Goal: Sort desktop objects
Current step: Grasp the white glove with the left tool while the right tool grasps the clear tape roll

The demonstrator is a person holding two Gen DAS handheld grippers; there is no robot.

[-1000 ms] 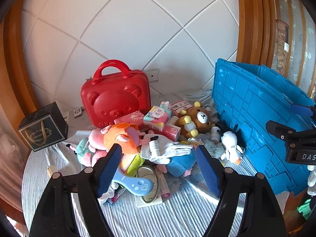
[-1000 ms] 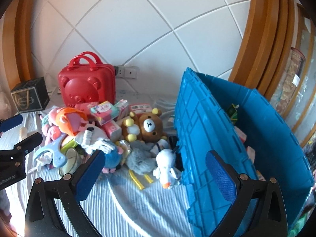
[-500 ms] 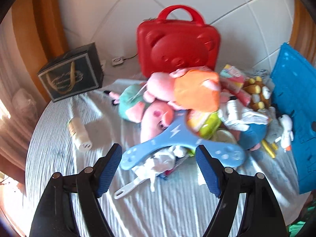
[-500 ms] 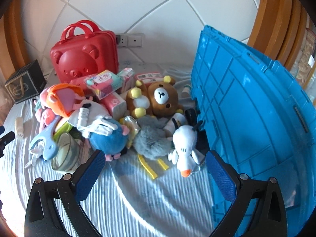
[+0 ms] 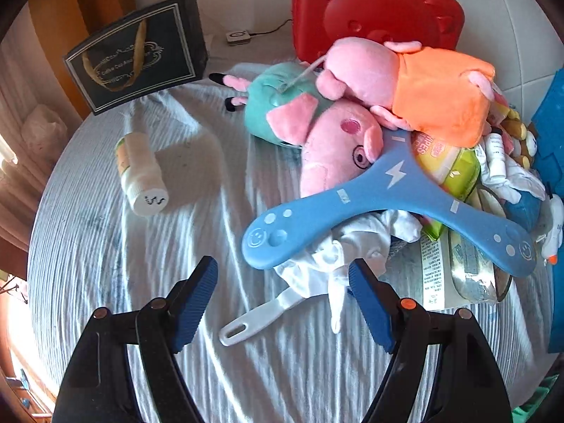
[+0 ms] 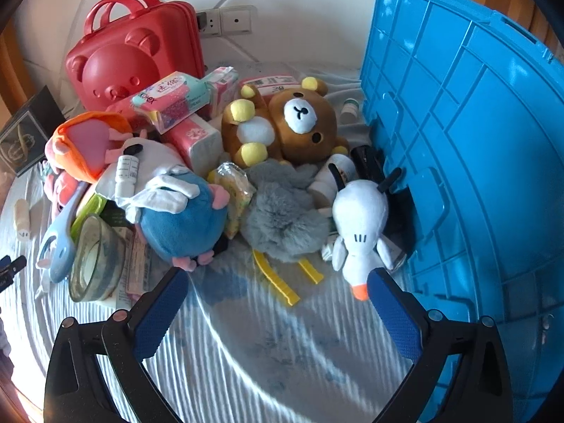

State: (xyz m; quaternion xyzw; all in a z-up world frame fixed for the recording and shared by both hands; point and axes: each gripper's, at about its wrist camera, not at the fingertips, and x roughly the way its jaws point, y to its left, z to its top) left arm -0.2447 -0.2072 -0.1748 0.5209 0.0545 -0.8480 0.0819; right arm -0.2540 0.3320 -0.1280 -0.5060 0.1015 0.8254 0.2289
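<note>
1. My left gripper [image 5: 282, 298] hangs with jaws spread wide, gripping nothing, over the striped cloth [image 5: 116, 246]
2. A white spatula handle [image 5: 252, 320] lies between its fingers; the blue boomerang [image 5: 384, 208] sits at 1 o'clock, resting on the pink pig [image 5: 338, 148]
3. A white bottle [image 5: 141, 172] lies at 11 o'clock, apart from the pile
4. My right gripper [image 6: 276, 308] is also released and empty
5. The white duck [image 6: 359, 218] sits at 1 o'clock beside the blue crate [image 6: 476, 162]; grey fluff [image 6: 282, 211] at 12, the bear [image 6: 289, 123] beyond it
</note>
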